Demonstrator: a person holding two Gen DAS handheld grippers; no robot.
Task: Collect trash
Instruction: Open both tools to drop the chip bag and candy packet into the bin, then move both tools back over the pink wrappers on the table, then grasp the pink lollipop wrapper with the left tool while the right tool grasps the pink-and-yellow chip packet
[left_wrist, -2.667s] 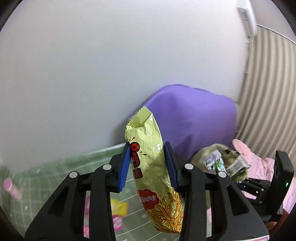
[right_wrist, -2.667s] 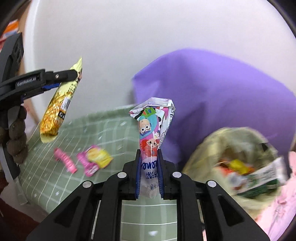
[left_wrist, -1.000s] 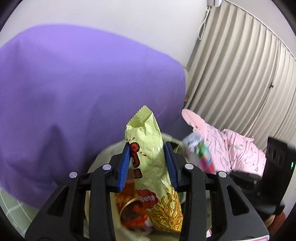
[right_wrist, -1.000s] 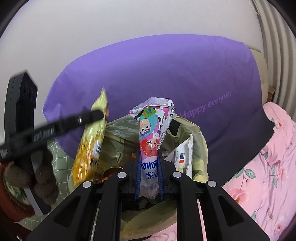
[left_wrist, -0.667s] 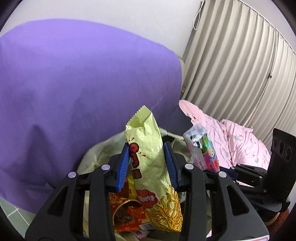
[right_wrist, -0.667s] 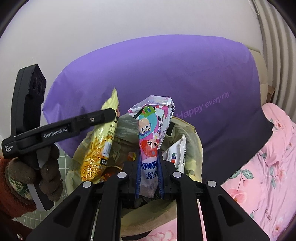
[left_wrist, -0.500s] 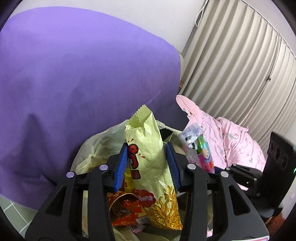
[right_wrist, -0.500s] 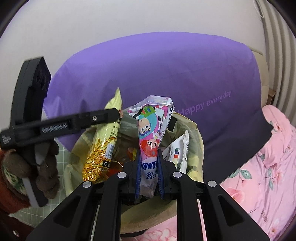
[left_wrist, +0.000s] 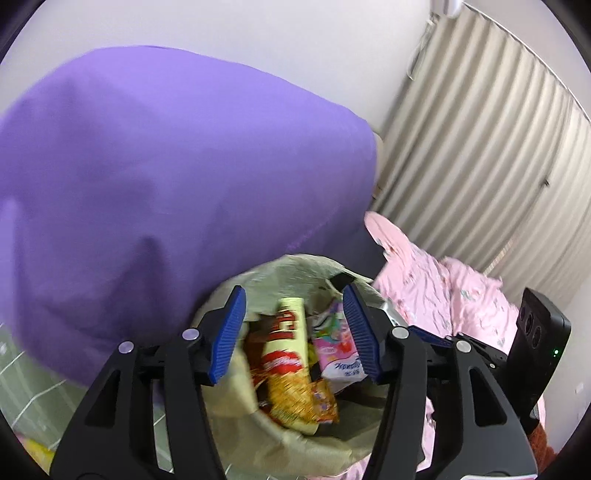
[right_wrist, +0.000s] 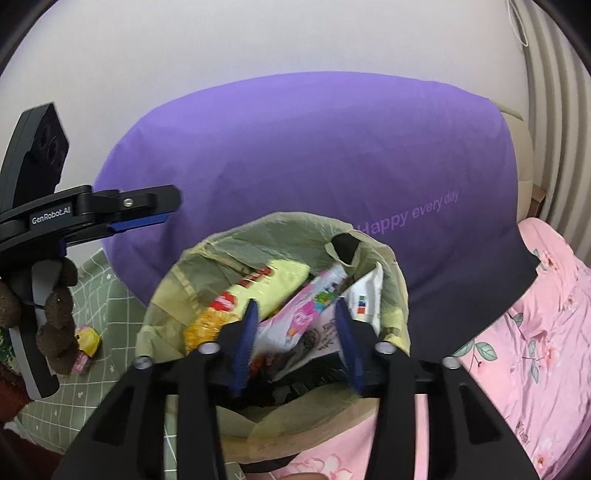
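Note:
A pale green trash bag (left_wrist: 295, 262) (right_wrist: 280, 221) stands open and full of wrappers. The yellow snack bag (left_wrist: 288, 362) (right_wrist: 258, 288) lies loose inside it. Beside it lies the pink cartoon wrapper (left_wrist: 336, 347) (right_wrist: 306, 314). My left gripper (left_wrist: 293, 295) hovers over the bag's mouth; its jaws are opening and its blue pads touch nothing. In the right wrist view the left gripper (right_wrist: 162, 210) shows from the side, up and to the left of the bag. My right gripper (right_wrist: 295, 304) is just above the wrappers with its jaws opening, and its pads are free of them.
A big purple pillow (right_wrist: 314, 158) rises behind the bag. Pink floral bedding (right_wrist: 535, 332) lies to the right, a green checked sheet (right_wrist: 110, 314) to the left with small yellow and pink wrappers (right_wrist: 86, 339) on it. A gloved hand (right_wrist: 55, 325) holds the left gripper. Curtains (left_wrist: 480, 166) hang at the right.
Both grippers went from shut on their wrappers to open. The yellow snack bag and the pink wrapper dropped into the trash bag. The left gripper rose a little.

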